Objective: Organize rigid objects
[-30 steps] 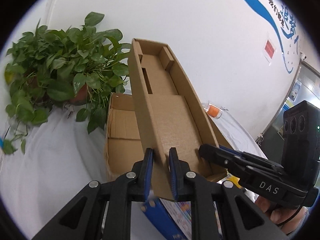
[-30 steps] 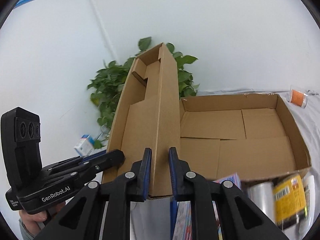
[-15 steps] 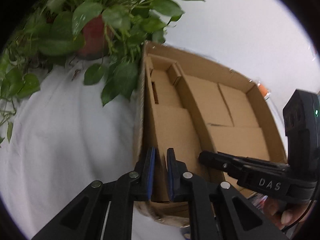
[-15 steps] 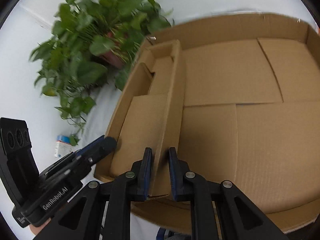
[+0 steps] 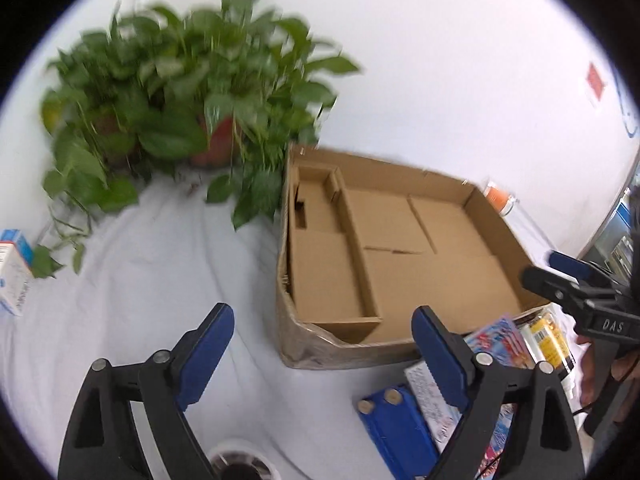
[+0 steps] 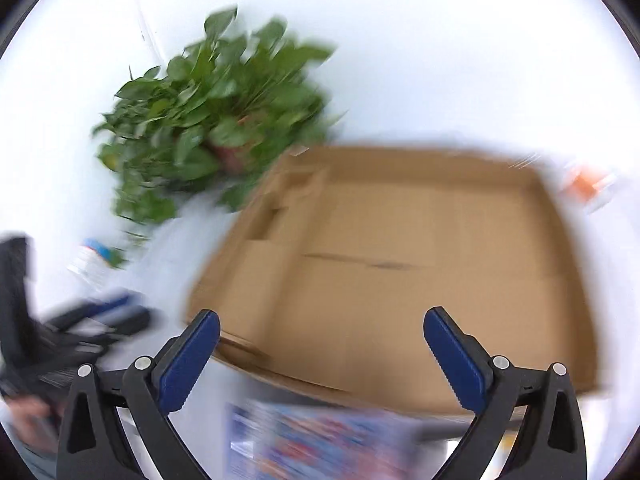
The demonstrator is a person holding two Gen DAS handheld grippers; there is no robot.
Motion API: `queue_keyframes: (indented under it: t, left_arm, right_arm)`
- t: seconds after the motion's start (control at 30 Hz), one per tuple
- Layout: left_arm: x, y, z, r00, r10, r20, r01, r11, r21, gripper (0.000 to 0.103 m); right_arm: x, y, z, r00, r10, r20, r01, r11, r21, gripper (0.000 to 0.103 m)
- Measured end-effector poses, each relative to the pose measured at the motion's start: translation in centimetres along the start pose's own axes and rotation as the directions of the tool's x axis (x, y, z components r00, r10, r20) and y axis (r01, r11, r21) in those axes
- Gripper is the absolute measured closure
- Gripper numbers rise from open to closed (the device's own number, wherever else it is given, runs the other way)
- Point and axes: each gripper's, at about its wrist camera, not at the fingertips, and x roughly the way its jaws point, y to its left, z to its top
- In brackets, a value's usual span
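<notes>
Both the left gripper [image 5: 322,330] and the right gripper [image 6: 320,334] are spread wide and hold nothing, while the narrow cardboard tray [image 5: 326,256] lies flat along the left wall inside the big cardboard box [image 5: 496,216] on the white cloth [image 5: 160,264].

an office or lab-style room: a bench draped in white cloth [image 5: 152,280] against a plain white wall, a potted plant [image 5: 180,96] behind the cardboard box [image 5: 400,256], a red notice [image 5: 596,82] on the wall above the box.
</notes>
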Motion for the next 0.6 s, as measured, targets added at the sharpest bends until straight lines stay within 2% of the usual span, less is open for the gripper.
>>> queue_keyframes:
  t: [0.07, 0.1, 0.13, 0.17, 0.2, 0.23, 0.27, 0.3, 0.33, 0.37, 0.43, 0.5, 0.57, 0.6]
  left_arm:
    - [-0.3, -1.0, -0.8, 1.0, -0.013, -0.01, 0.013, 1.0, 0.005, 0.012]
    - [-0.5, -1.5, -1.3, 0.999, -0.029, -0.016, 0.029, 1.0, -0.002, 0.012]
    - [-0.8, -2.0, -1.8, 0.998, -0.053, -0.021, 0.052, 0.999, -0.012, 0.013]
    - [-1.0, -2.4, -2.3, 0.997, -0.076, -0.028, 0.075, 0.997, -0.017, 0.014]
    - [-1.3, -3.0, -2.9, 0.994, -0.102, -0.044, 0.102, 0.995, -0.018, 0.015]
    - [-1.4, -3.5, -3.4, 0.991, -0.122, -0.059, 0.121, 0.992, -0.021, 0.015]
    - [-1.4, -3.9, -3.9, 0.986, -0.146, -0.075, 0.144, 0.989, -0.028, 0.015]
    - [-1.4, -4.3, -4.6, 0.981, -0.172, -0.092, 0.169, 0.985, -0.038, 0.015]
    - [-1.2, -4.7, -5.3, 0.973, -0.201, -0.113, 0.197, 0.979, -0.053, 0.015]
    - [-0.8, -5.0, -6.0, 0.963, -0.227, -0.142, 0.219, 0.973, -0.073, 0.015]
    - [0.3, -5.4, -7.3, 0.944, -0.267, -0.196, 0.245, 0.961, -0.129, 0.015]
    - [1.4, -5.7, -8.5, 0.913, -0.328, -0.241, 0.285, 0.938, -0.198, 0.015]
    - [2.5, -6.3, -9.5, 0.867, -0.412, -0.279, 0.345, 0.902, -0.258, 0.015]
    - [2.9, -6.6, -9.8, 0.855, -0.429, -0.291, 0.355, 0.894, -0.273, 0.015]
  right_arm:
    - [-3.1, -1.0, -2.1, 0.995, -0.086, 0.048, 0.087, 0.996, -0.019, 0.0]
    - [-4.4, -1.4, -3.5, 0.994, -0.091, 0.058, 0.092, 0.996, -0.018, 0.003]
    - [-5.5, -1.9, -4.6, 0.995, -0.08, 0.063, 0.081, 0.996, -0.021, 0.01]
    - [-6.6, -2.0, -5.8, 0.995, -0.067, 0.073, 0.069, 0.997, -0.03, 0.037]
    - [-7.5, -2.3, -6.9, 0.995, -0.067, 0.08, 0.07, 0.997, -0.037, 0.053]
    - [-8.2, -2.4, -7.7, 0.995, -0.068, 0.076, 0.071, 0.997, -0.039, 0.052]
    - [-8.7, -2.6, -8.6, 0.997, -0.046, 0.067, 0.048, 0.998, -0.037, 0.048]
    - [-9.1, -3.5, -9.6, 0.998, -0.01, 0.059, 0.012, 0.999, -0.037, 0.021]
    - [-9.4, -3.5, -10.3, 0.999, 0.027, 0.04, -0.025, 0.999, -0.039, 0.003]
    - [-9.9, -4.6, -11.3, 0.999, 0.043, 0.029, -0.042, 0.998, -0.045, 0.001]
    - [-10.1, -4.2, -12.7, 0.998, 0.058, 0.019, -0.056, 0.994, -0.09, 0.001]
    - [-9.9, -3.8, -14.0, 0.997, 0.083, -0.007, -0.083, 0.988, -0.133, 0.001]
    - [-9.3, -2.8, -14.7, 0.993, 0.109, -0.035, -0.113, 0.98, -0.161, 0.001]
    - [-9.0, -2.3, -15.0, 0.992, 0.114, -0.051, -0.121, 0.977, -0.175, 0.001]
